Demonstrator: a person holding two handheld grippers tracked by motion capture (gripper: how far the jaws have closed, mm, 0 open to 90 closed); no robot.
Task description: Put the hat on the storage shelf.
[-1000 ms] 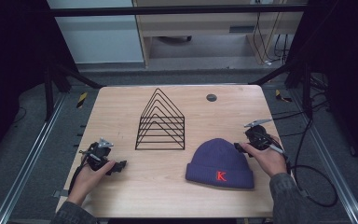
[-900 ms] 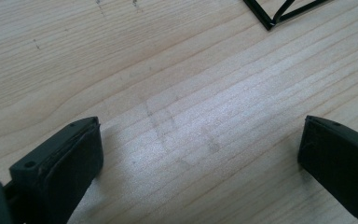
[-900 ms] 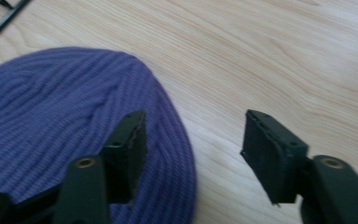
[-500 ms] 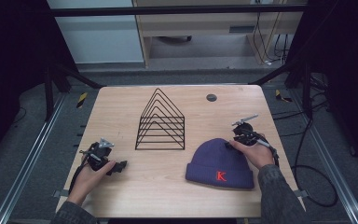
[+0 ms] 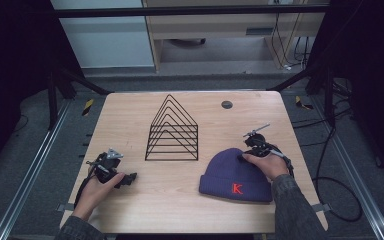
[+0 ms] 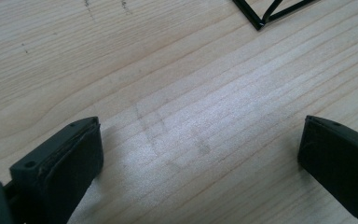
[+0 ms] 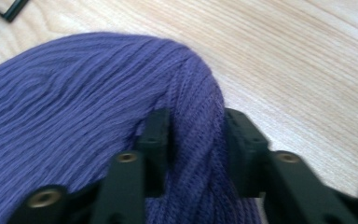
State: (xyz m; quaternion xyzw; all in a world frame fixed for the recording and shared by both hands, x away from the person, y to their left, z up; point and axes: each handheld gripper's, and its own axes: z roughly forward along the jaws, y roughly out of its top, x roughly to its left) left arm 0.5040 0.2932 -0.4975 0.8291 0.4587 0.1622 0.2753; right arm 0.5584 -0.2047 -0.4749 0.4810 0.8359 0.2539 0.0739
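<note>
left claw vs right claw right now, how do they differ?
The left claw has its jaws spread wide with only bare table between them; the right claw has its jaws pinched on a fold of the purple beanie. The left claw sits at the near left of the table, apart from the black wire rack; the right claw is at the beanie's top edge on the right. Both are hand-held and low over the table.

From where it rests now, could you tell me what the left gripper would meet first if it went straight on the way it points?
Most likely bare table: the left gripper is open with only wood ahead of it. The black wire rack has a corner off to one side farther on, probably outside the line, though depth is hard to judge.
</note>
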